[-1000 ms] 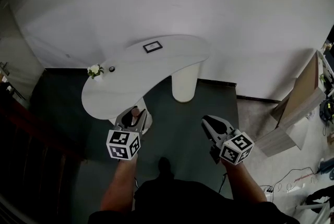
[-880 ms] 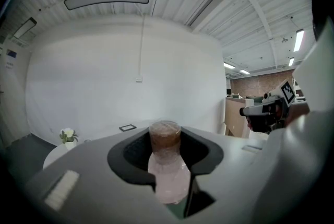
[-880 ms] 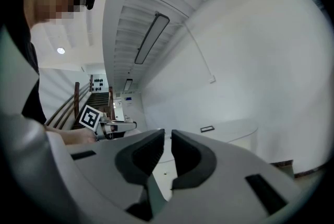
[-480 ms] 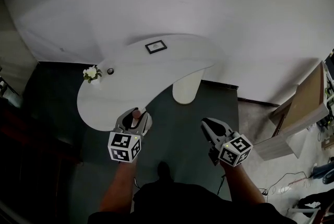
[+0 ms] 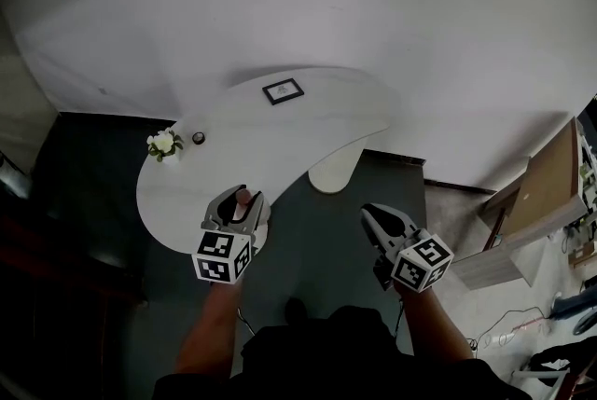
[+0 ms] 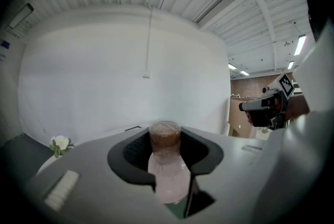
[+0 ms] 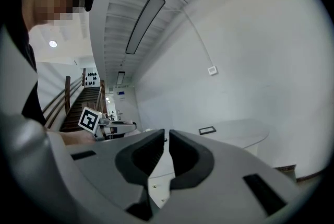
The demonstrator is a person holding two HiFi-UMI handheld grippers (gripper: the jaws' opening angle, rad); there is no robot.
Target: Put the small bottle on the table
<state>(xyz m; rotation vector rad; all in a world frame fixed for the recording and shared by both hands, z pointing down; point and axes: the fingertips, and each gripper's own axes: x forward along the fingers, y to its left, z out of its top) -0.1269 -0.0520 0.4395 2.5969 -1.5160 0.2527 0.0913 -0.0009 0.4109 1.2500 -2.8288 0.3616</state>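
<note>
While upright in left gripper (image 5: 241, 200), small bottle (image 6: 168, 171)

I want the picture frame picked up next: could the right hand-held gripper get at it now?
Probably yes: the right hand-held gripper is empty, jaws together, and nothing stands between it and the picture frame on the table; it must open first.

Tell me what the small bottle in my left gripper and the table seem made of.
The small bottle: probably clear plastic; its body is see-through with a pale pinkish tint, though glass can't be ruled out. Its cap: brown and dull, material unclear. The table: a smooth, matte white top, perhaps painted or laminated board; no grain or glare shows.
</note>
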